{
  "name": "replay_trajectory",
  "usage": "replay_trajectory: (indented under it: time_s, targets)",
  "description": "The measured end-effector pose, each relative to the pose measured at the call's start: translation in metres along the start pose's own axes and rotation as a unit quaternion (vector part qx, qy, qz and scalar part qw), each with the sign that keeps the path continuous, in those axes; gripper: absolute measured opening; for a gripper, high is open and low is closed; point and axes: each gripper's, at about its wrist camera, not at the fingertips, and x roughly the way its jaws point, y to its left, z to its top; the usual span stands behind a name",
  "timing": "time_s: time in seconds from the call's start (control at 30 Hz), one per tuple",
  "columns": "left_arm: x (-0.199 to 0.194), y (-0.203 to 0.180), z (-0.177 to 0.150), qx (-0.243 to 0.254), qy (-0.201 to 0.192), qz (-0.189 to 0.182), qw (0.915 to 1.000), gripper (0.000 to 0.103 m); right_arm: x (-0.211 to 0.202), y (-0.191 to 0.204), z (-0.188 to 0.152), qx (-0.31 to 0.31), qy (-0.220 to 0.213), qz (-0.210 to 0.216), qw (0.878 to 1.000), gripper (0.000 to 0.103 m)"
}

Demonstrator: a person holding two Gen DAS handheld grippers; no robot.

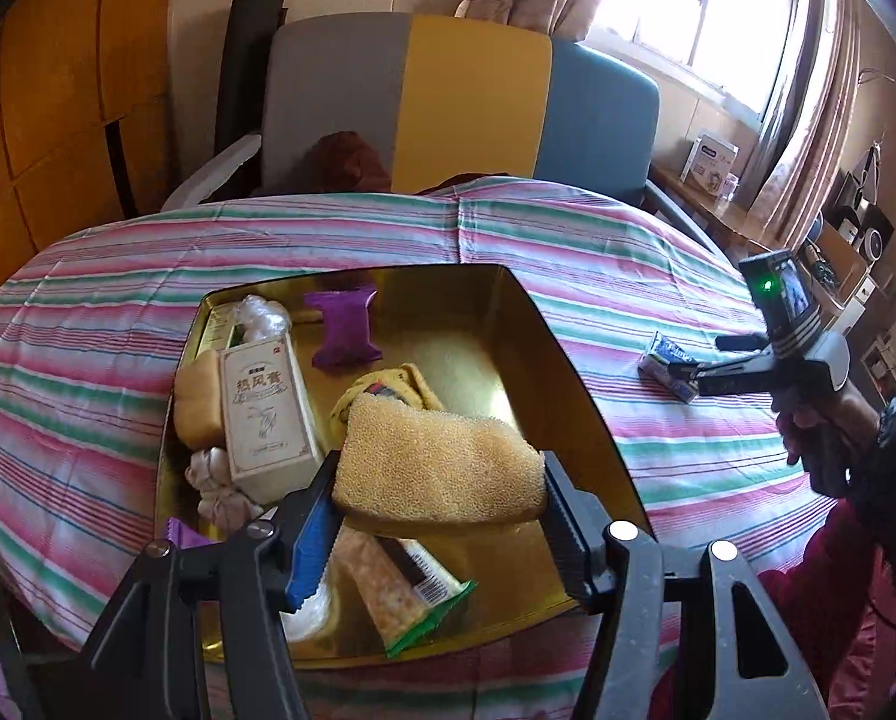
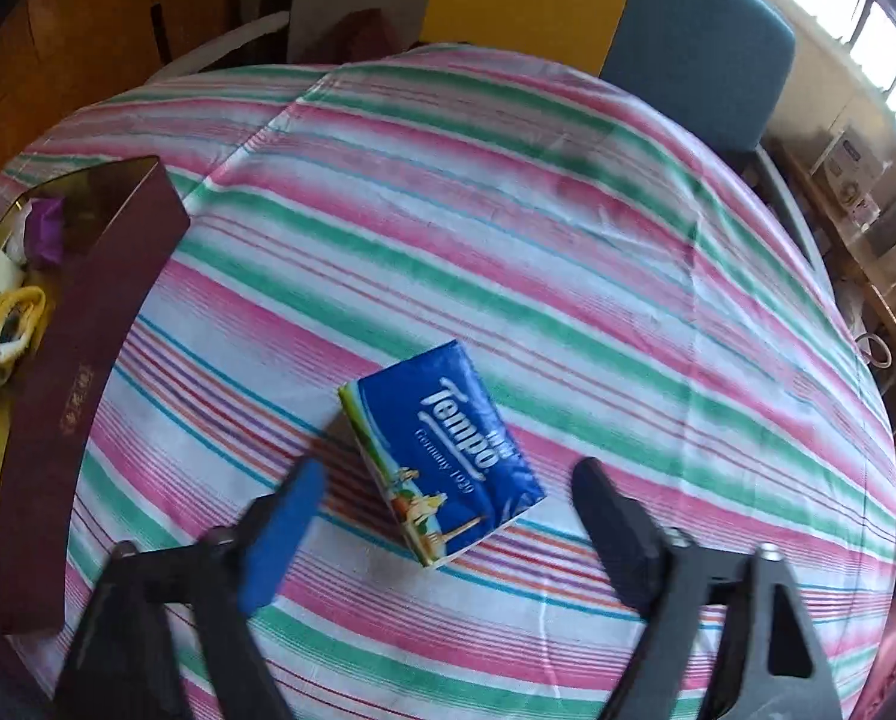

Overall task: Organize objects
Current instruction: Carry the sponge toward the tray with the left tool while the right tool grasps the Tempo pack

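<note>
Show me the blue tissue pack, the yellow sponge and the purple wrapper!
Blue Tempo tissue pack (image 2: 448, 456), right wrist view, printed top face.
Yellow porous sponge (image 1: 439, 462), left wrist view, top surface.
Purple crinkled wrapper (image 1: 345, 327), left wrist view, middle.

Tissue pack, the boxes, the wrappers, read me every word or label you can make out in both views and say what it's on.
"Tempo" and "Germany 1939": blue tissue pack on the striped cloth.
"热风膏": cream carton in the gold tin.
Carton's smaller print, barcode on the cracker wrapper, emblem on the tin's maroon side: too small or blurred.
</note>
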Motion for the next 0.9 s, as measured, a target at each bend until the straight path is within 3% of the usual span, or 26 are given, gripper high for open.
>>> replay_trajectory:
  time_s: [0.1,0.27,0.33,0.37,0.4,0.6,0.73,0.9]
  targets:
    - [-0.003,0.003,-0.003,-0.001,0.001,0.007,1.0,0.062,0.005,-0.008,0.008,-0.005,0.0,0.002,1.0,0.099]
    - [-0.009,0.009,-0.003,-0.004,-0.006,0.025,0.9997,0.062,0.026,-0.005,0.016,-0.016,0.027,0.036,0.999,0.1]
    - [-0.011,0.011,-0.002,-0.003,-0.013,0.037,0.9992,0.062,0.035,-0.002,0.016,-0.006,0.035,0.051,0.998,0.088]
    - [-0.012,0.011,-0.001,0.0,-0.018,0.047,0.9987,0.062,0.037,0.0,0.014,0.0,0.04,0.05,0.998,0.061]
    - [-0.013,0.01,0.0,0.004,-0.022,0.058,0.9981,0.062,0.038,0.003,0.011,0.005,0.041,0.048,0.998,0.054]
    - [-0.017,0.007,0.005,0.021,-0.046,0.096,0.9941,0.062,0.019,0.03,-0.018,-0.017,0.038,0.052,0.998,0.053]
    - [-0.017,0.002,0.004,0.037,-0.05,0.109,0.9921,0.062,0.019,0.02,-0.032,0.028,0.035,0.093,0.995,0.056]
    - [-0.018,-0.004,0.0,0.051,-0.05,0.12,0.9901,0.062,0.019,0.024,-0.038,0.024,0.013,0.086,0.996,0.056]
